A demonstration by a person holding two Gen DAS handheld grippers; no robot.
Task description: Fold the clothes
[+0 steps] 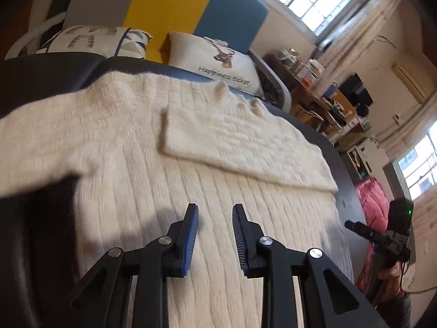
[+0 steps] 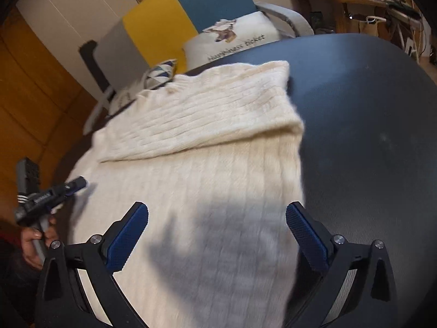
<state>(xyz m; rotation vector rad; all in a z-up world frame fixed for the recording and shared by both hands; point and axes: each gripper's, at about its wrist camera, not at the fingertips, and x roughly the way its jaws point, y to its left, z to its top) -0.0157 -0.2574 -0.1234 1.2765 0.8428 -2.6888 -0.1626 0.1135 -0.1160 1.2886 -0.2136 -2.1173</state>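
**Cream sweater flat on the dark counter, both claws empty above it**

Left wrist view: the left claw [image 1: 215, 213] hangs nearest the lens, its blue-padded fingers [image 1: 191, 235] set a narrow gap apart with nothing between them. Beneath it lies the cream cable-knit sweater [image 1: 131, 142], spread over the dark counter [image 1: 41, 79]. One sleeve [image 1: 240, 142] is folded across the body of the sweater, running at a slant toward the right edge. Beyond the counter stand a pillow printed "Happiness ticket" [image 1: 215, 63] and a patterned pillow [image 1: 92, 39], against a seat back in grey, yellow and blue panels [image 1: 174, 8]. At the far right the right claw [image 1: 355, 225] shows in part, seen from the side, with a hand on its handle.

Right wrist view: the right claw [image 2: 217, 216] is foremost, its fingers spread wide and empty, hovering over the sweater's lower part [image 2: 207, 191] near its right edge. The folded sleeve [image 2: 218, 109] lies across the upper half. Bare counter [image 2: 368, 125] fills the right side. At the left, a hand [image 2: 35, 240] holds the left claw [image 2: 77, 184], just over the sweater's left edge.
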